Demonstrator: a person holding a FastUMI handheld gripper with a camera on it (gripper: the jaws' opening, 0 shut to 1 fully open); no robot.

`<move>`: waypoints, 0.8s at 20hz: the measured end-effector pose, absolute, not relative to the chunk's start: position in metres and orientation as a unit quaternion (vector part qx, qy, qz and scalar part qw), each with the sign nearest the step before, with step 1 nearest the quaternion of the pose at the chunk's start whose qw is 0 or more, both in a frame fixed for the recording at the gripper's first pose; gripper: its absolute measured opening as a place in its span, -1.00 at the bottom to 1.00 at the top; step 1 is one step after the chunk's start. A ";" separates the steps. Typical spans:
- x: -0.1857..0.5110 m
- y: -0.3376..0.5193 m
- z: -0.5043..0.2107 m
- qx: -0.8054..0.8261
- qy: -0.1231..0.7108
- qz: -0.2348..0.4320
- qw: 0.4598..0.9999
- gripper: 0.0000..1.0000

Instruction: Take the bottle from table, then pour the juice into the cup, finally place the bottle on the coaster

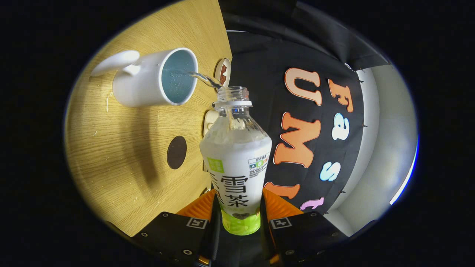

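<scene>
Now tongs [237, 218] pinching the bottle [235, 163] by its lower body, both fingers pressed on it. Bottle tipped, uncapped mouth just beside the white cup [156, 79], thin stream running into it. Dark round coaster [176, 152] on the wooden table [122, 174], nearer the tongs than the cup.

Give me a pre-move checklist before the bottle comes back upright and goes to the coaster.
1. Grip: claw shut on the bottle, one finger on each side of its lower body: ok.
2. Stream: liquid arcs from the bottle mouth into the cup: ok.
3. Spill: a few pale marks on the table near the cup, wet or not: cannot tell.
4. Cup fill level: cannot tell.
5. Coaster: dark disc, nothing on it: ok.
6. Liquid left in bottle: cannot tell.
</scene>
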State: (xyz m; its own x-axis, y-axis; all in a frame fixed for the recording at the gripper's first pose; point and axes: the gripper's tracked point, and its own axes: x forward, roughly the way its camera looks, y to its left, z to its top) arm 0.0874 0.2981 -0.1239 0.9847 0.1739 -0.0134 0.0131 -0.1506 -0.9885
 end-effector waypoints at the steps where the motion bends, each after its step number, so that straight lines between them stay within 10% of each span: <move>1: 0.087 0.298 -0.125 -0.757 -0.062 0.062 0.648 -0.06; 16: 0.086 0.302 -0.127 -0.779 -0.060 0.064 0.620 -0.06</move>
State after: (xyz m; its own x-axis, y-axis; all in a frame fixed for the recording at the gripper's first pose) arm 0.0865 0.3022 -0.1271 0.9845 0.1738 -0.0250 0.0146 -0.2228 -0.9747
